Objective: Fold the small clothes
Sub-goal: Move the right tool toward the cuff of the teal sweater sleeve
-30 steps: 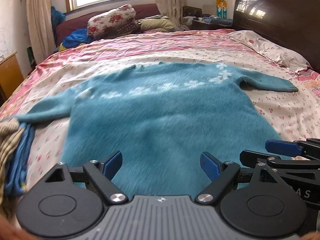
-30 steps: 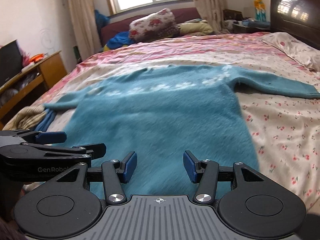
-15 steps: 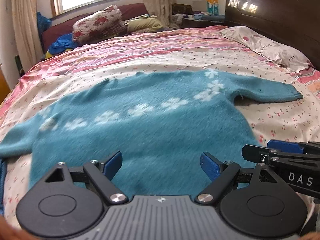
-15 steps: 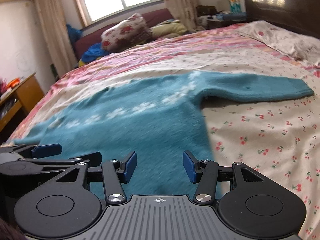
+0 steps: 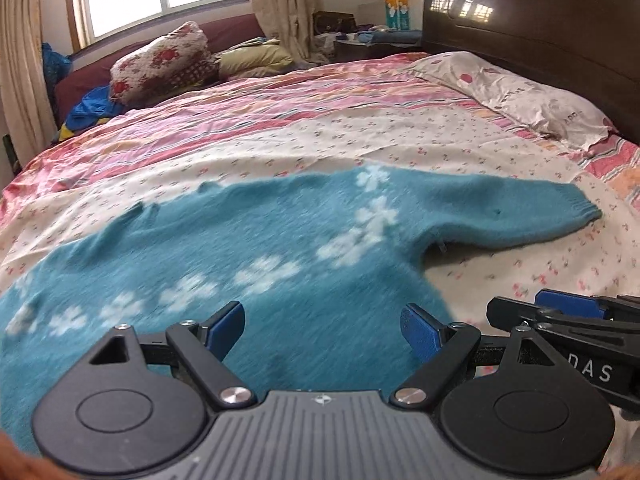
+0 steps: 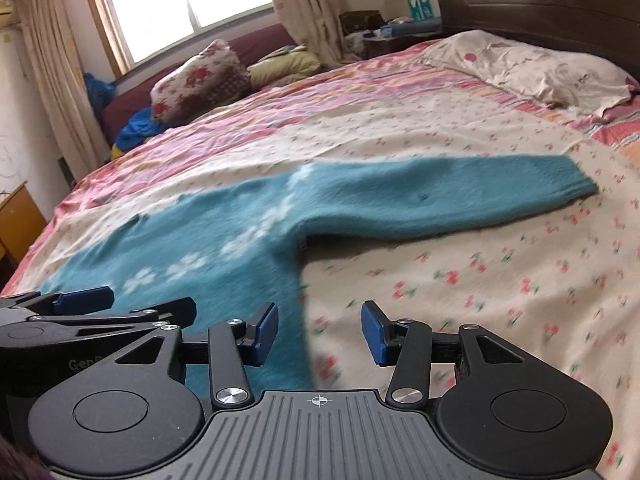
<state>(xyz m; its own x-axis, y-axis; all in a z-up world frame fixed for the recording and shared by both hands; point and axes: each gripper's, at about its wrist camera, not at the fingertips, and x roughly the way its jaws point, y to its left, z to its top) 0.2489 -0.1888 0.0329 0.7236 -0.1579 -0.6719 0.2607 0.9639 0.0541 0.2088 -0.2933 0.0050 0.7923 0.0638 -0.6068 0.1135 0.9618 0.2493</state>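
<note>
A teal sweater point(image 5: 280, 248) with white flowers lies flat on the bed, its right sleeve point(image 5: 500, 212) stretched out toward the headboard side. My left gripper point(image 5: 324, 332) hovers open over the sweater's body, nothing between its blue pads. The right gripper point(image 6: 320, 334) is over the sweater's point(image 6: 224, 272) right side edge, below the armpit; its jaws are closing, still apart, gripping nothing. The sleeve point(image 6: 440, 196) lies ahead of it. Each gripper shows at the edge of the other's view: the right gripper point(image 5: 552, 312), the left gripper point(image 6: 88, 304).
The bed has a floral sheet point(image 6: 500, 280) and a pillow point(image 5: 532, 96) against the dark headboard point(image 5: 520, 20). A floral cushion point(image 5: 160, 64) and bedding lie under the window. A wooden cabinet point(image 6: 16, 220) stands at the left.
Both grippers have slid to the right along the sweater toward its right sleeve. The clothes pile at the left has left the view. The right jaws have narrowed slightly.
</note>
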